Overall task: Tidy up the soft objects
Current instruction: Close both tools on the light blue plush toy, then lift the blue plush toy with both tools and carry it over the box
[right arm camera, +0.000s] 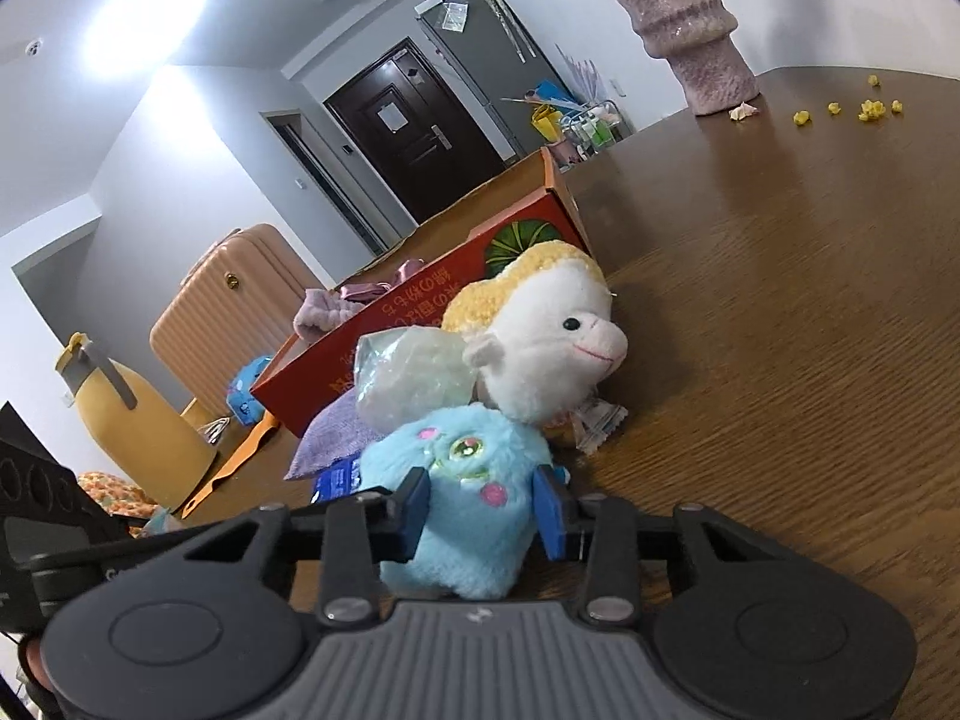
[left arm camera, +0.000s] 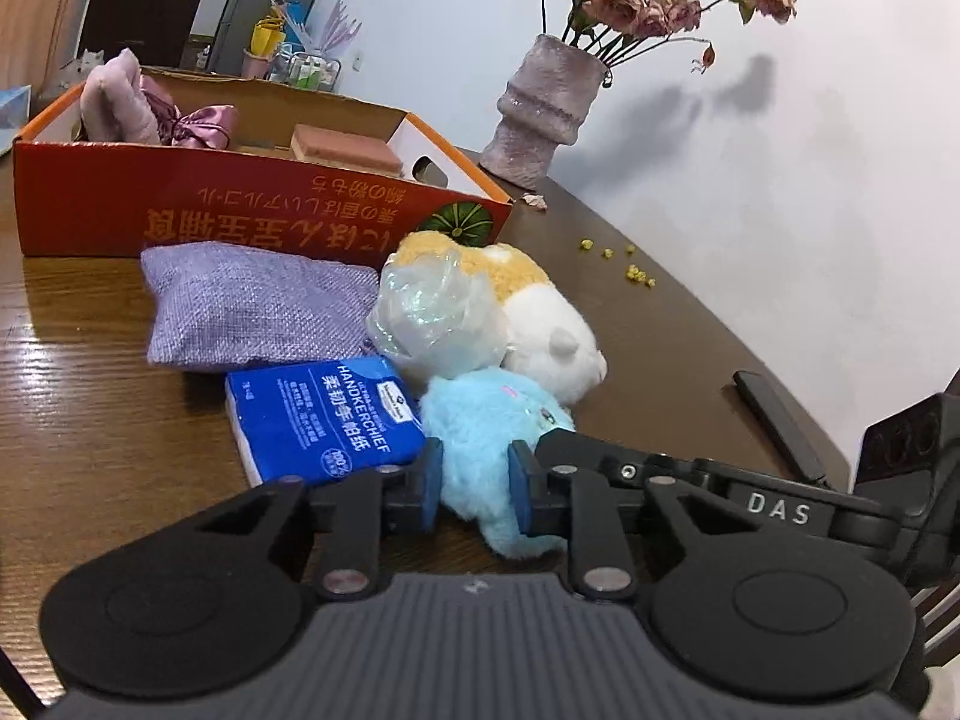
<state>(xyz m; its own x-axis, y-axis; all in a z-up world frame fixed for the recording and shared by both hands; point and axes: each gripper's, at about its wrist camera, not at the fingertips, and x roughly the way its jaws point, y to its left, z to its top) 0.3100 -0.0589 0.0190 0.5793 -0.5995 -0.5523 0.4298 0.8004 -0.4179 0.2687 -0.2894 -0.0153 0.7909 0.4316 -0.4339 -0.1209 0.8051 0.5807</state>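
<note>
Wood grain runs across the dark brown table (right arm camera: 780,300), whose glossy top reflects the room light. An orange cardboard box (left arm camera: 180,204) printed with a green pumpkin is taken as the landmark here. Inside the box are seen a mauve plush (left arm camera: 117,99), a satin bow (left arm camera: 201,123) and a pink sponge block (left arm camera: 345,147). Just in front of the box a purple cloth pouch (left arm camera: 252,306) lies flat, and a blue handkerchief pack (left arm camera: 324,420) is set in front of that. To the right of the pouch, near the box's pumpkin corner, a yellow-and-white plush animal (left arm camera: 540,312) rests with a crinkled plastic bag (left arm camera: 432,312) against it.

A light blue furry plush (left arm camera: 486,438) sits farther out from the box, touching the plush animal and the pack. It is squeezed between the blue pads of the left gripper (left arm camera: 477,486), and it is likewise clamped on both sides by the right gripper (right arm camera: 483,510); each pair of jaws is closed onto the fur.

Beyond the box's far right corner a textured mauve vase (left arm camera: 546,114) of dried roses (left arm camera: 648,0) stands by a white wall, with small yellow bits (left arm camera: 633,270) scattered on the table nearby. Behind the box a dark door (right arm camera: 414,126), a grey refrigerator (right arm camera: 492,54) and a peach suitcase (right arm camera: 234,312) are visible.
</note>
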